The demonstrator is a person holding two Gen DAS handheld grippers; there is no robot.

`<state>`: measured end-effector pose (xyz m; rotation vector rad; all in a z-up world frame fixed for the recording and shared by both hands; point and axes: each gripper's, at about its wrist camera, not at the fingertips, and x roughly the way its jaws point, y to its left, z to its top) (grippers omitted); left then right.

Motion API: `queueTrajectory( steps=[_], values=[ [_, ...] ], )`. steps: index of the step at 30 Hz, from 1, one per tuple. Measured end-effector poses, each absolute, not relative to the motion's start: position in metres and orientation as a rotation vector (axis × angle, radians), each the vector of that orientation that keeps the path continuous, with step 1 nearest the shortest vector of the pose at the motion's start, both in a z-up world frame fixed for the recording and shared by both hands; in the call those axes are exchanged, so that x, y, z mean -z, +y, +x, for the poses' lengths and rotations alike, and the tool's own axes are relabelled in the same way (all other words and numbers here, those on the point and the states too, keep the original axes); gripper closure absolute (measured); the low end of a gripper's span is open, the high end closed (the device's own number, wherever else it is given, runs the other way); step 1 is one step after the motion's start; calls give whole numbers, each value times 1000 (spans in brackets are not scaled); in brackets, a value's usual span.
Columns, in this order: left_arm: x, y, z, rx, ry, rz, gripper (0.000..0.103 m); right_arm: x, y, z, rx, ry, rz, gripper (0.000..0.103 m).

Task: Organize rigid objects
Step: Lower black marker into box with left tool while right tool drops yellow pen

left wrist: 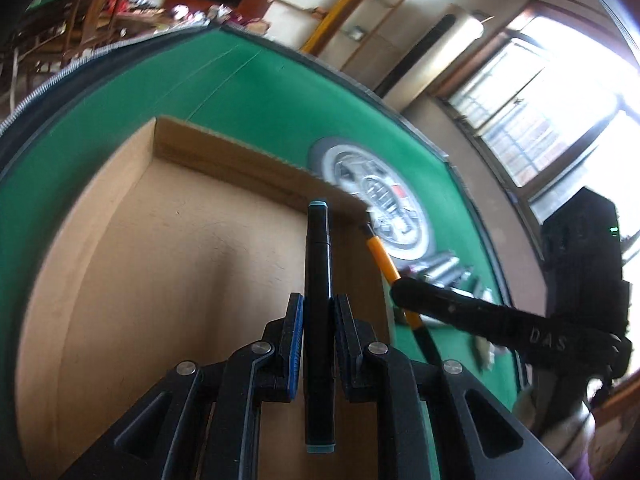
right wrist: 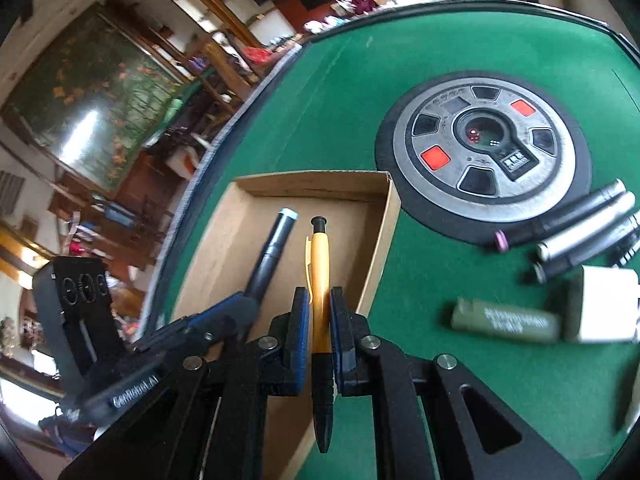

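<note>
My left gripper (left wrist: pixel 318 312) is shut on a black marker with teal end caps (left wrist: pixel 318 264), held over the open cardboard box (left wrist: pixel 180 248). My right gripper (right wrist: pixel 320 308) is shut on an orange pen with a black tip (right wrist: pixel 320 264), held above the box's right part (right wrist: pixel 280 216). In the right wrist view the left gripper and its marker (right wrist: pixel 272 248) are just to the left. In the left wrist view the orange pen (left wrist: pixel 384 258) and right gripper finger (left wrist: pixel 460 310) show at the right.
The box lies on a green felt table (right wrist: pixel 460 380) with a round silver dial (right wrist: pixel 484 152) at its centre. Several markers (right wrist: pixel 576 224), an olive stick (right wrist: pixel 504 322) and a white block (right wrist: pixel 604 300) lie to the right. The table edge (right wrist: pixel 224 132) runs left of the box.
</note>
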<state>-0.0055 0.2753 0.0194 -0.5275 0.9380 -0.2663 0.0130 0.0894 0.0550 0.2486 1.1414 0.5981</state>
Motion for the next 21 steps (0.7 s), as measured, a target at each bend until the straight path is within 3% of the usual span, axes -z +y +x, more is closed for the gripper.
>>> queueTrajectory(
  steps=[10, 14, 15, 16, 17, 19, 21],
  values=[
    [0, 272, 4, 233, 957, -580, 88, -33, 111, 32, -517, 1164, 166, 92],
    [-9, 276, -6, 205, 938, -562, 59, -37, 108, 25, -515, 1127, 162, 88],
    [-12, 276, -7, 199, 931, -566, 57, -40, 105, 23, -518, 1115, 160, 88],
    [-15, 276, -9, 196, 926, -566, 56, -43, 101, 20, -522, 1102, 157, 82],
    [-19, 276, -11, 191, 920, -561, 54, -49, 96, 14, -511, 1081, 140, 67],
    [-27, 274, -18, 172, 905, -546, 48, -59, 85, 6, -490, 1033, 113, 51],
    [-40, 268, -25, 168, 878, -523, 44, -72, 70, -1, -471, 975, 93, 50]
  ],
)
